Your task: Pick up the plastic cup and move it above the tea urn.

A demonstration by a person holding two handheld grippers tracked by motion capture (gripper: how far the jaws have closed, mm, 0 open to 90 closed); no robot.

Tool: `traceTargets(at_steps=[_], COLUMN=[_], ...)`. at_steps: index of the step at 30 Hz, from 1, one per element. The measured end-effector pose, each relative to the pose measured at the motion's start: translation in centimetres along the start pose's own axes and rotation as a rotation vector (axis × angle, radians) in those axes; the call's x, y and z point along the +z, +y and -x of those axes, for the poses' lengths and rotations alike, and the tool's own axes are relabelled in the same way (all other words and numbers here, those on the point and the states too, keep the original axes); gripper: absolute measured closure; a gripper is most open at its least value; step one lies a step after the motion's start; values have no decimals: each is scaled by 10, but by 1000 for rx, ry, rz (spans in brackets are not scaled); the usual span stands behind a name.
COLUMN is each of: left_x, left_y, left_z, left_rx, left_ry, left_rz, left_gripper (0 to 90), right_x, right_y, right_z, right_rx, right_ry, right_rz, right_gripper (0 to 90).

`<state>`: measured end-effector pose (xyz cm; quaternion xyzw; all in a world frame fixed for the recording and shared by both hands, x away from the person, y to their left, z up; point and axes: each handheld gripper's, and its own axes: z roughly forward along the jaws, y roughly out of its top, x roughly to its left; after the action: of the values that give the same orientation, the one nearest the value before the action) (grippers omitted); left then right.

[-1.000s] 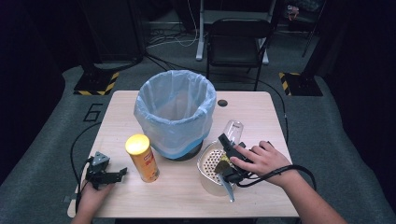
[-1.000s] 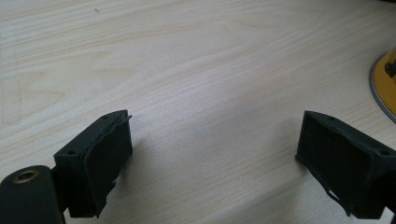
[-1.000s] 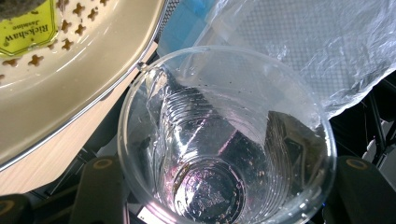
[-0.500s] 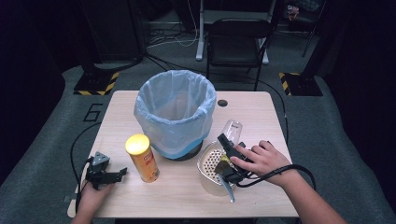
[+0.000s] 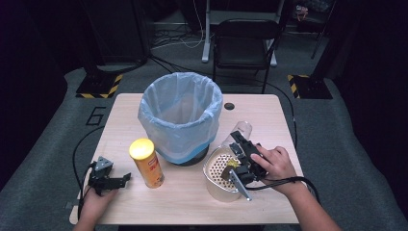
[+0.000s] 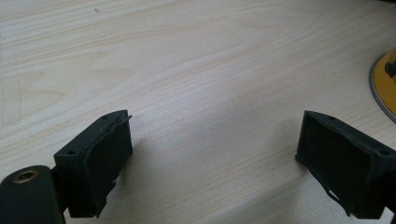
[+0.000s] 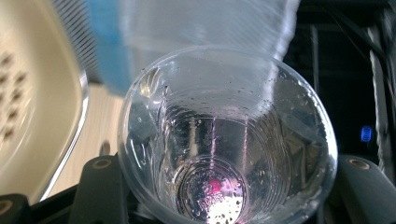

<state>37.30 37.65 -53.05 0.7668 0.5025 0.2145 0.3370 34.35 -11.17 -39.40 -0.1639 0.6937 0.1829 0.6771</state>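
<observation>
A clear plastic cup (image 5: 239, 130) lies tilted at the table's right, its mouth facing away from the hand. My right gripper (image 5: 237, 142) is shut on it, just right of the bin. In the right gripper view the cup (image 7: 224, 116) sits between the two black jaws of the right gripper (image 7: 229, 189), droplets on its inside. My left gripper (image 5: 124, 178) rests on the table at the front left with its jaws wide apart. In the left gripper view the left gripper (image 6: 214, 123) has only bare wood between its fingers.
A waste bin lined with a pale blue bag (image 5: 180, 113) stands mid-table. A yellow chips can (image 5: 146, 162) is upright between the left gripper and the bin. A cream perforated colander (image 5: 219, 166) sits beside the right gripper. A dark chair (image 5: 245, 45) stands beyond the table.
</observation>
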Motion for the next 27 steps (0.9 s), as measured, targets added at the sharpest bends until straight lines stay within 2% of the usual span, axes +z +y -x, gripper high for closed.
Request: traceTargets(at_steps=[1, 2, 3, 4, 5, 6, 7, 8, 9, 11, 13, 14, 15, 16, 17, 18, 19, 20, 22, 24, 25, 27], left_x=[0, 0, 0, 0, 0, 0, 0, 0, 0, 0, 0, 0, 0, 0, 0, 0, 0, 0, 0, 0, 0, 0], left_y=[0, 0, 0, 0, 0, 0, 0, 0, 0, 0, 0, 0, 0, 0, 0, 0, 0, 0, 0, 0, 0, 0], left_z=[0, 0, 0, 0, 0, 0, 0, 0, 0, 0, 0, 0, 0, 0, 0, 0, 0, 0, 0, 0, 0, 0], left_rx=[-1, 0, 0, 0, 0, 0, -1, -1, 0, 0, 0, 0, 0, 0, 0, 0, 0, 0, 0, 0, 0, 0], left_ry=[0, 0, 0, 0, 0, 0, 0, 0, 0, 0, 0, 0, 0, 0, 0, 0, 0, 0, 0, 0, 0, 0], left_rz=[0, 0, 0, 0, 0, 0, 0, 0, 0, 0, 0, 0, 0, 0, 0, 0, 0, 0, 0, 0, 0, 0], left_gripper=[101, 101, 101, 100, 101, 101, 101, 101, 101, 101, 101, 101, 101, 101, 101, 101, 101, 101, 101, 101, 101, 101], right_x=[0, 0, 0, 0, 2, 2, 3, 3, 4, 5, 6, 6, 7, 8, 8, 9, 9, 9, 10, 11, 13, 13], right_y=[-4, -6, -8, -8, -13, -13, -20, -20, -28, -36, -43, -43, -49, -51, -51, -55, -55, -58, -61, -64, -66, -67], right_z=[-1, -2, -3, -3, -3, -3, -1, -1, 3, 8, 11, 11, 15, 17, 17, 20, 20, 24, 27, 30, 34, 36], right_rx=[112, 180, 224, 224, 351, 351, 502, 502, 666, 811, 936, 936, 1045, 1100, 1100, 1211, 1211, 1309, 1372, 1381, 1431, 1442], right_ry=[-31, -32, -44, -44, -28, -28, -6, -6, 1, 18, 44, 44, 75, 99, 99, 133, 133, 173, 199, 214, 243, 257], right_rz=[20, 19, 23, 23, 38, 38, 50, 50, 74, 91, 112, 112, 141, 154, 154, 194, 194, 215, 252, 266, 272, 271], right_gripper=[373, 373, 372, 372, 370, 370, 369, 369, 371, 372, 372, 372, 375, 376, 376, 378, 378, 380, 381, 381, 383, 383])
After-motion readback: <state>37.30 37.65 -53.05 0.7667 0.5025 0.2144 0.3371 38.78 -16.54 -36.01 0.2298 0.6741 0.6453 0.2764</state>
